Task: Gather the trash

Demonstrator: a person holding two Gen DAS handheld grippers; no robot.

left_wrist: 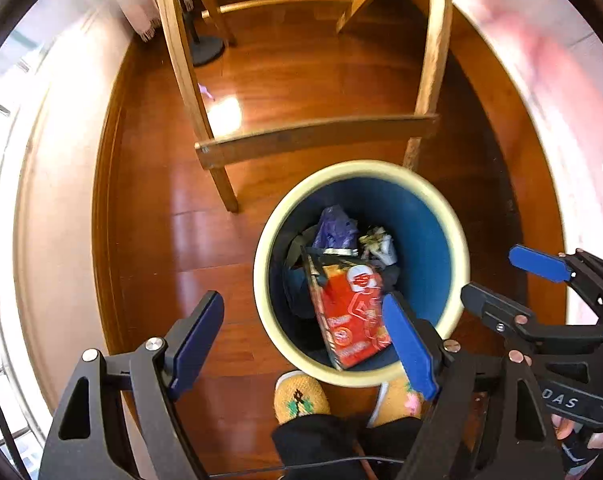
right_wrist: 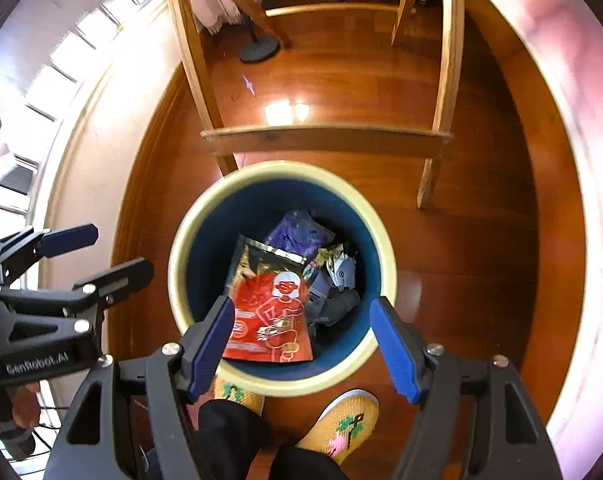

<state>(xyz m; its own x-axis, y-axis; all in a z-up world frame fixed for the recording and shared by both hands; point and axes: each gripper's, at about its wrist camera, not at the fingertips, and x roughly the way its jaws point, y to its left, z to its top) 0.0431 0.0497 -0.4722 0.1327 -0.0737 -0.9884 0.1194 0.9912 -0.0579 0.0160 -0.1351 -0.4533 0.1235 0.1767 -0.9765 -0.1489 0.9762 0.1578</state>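
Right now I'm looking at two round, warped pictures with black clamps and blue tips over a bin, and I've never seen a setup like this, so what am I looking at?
There is no robot here. A person holds a hand-held clamp in each hand, and a wide-angle camera on each clamp looks down along its two fingers, which bends the picture.

One view comes from the left gripper, the other from the right gripper; each also shows the other clamp at its edge. Both stand open and hold nothing.

Below them, on a wooden floor, stands a blue bin with a pale rim. Inside lie a red snack packet, a purple wrapper and other crumpled trash. The person's yellow slippers stand beside the bin, with chair legs behind it.
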